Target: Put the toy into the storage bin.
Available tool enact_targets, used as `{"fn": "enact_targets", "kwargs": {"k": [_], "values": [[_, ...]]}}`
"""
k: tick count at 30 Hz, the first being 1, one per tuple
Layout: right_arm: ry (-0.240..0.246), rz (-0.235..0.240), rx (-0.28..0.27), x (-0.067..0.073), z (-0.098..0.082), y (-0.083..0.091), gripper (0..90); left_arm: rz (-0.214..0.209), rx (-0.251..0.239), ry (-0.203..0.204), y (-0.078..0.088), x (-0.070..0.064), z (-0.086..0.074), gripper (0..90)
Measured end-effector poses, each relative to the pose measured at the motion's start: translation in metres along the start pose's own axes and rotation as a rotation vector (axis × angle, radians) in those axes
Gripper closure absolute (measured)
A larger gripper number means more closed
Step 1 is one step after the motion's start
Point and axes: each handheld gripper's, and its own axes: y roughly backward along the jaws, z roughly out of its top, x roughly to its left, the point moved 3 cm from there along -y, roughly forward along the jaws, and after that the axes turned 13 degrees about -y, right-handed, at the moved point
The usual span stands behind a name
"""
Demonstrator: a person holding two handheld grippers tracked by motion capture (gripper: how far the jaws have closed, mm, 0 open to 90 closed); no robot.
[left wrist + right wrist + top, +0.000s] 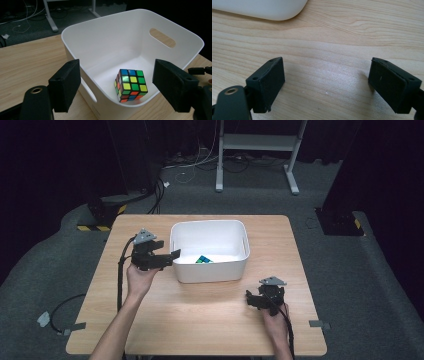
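A white plastic bin (235,232) with handle slots stands at the middle of the wooden table (200,320). A scrambled Rubik's cube (203,259) lies on its floor near the front wall, and it looks multicoloured in the left gripper view (130,85). My left gripper (169,250) hovers at the bin's left rim (105,21), open, with its jaws wide apart and nothing between them. The left gripper (117,75) looks down into the bin, above the cube. My right gripper (251,299) rests low over the bare table at the front right, open and empty (327,82).
A corner of the bin (262,8) shows at the top of the right gripper view. Black cables trail from both grippers over the table's front edge. Beyond the table stand a white metal frame (257,142), floor cables and dark stands.
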Motion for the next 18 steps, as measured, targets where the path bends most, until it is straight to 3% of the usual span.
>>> {"fn": "enact_targets", "kwargs": {"k": [11,18], "values": [[0.0,0.0,0.0,0.0,0.0,0.0,13.4,0.003,-0.017,0.021,0.009,0.006,-0.004,21.7],[0.0,0.0,0.0,0.0,0.0,0.0,13.4,0.037,-0.024,0.011,0.017,0.008,-0.007,21.1]]}}
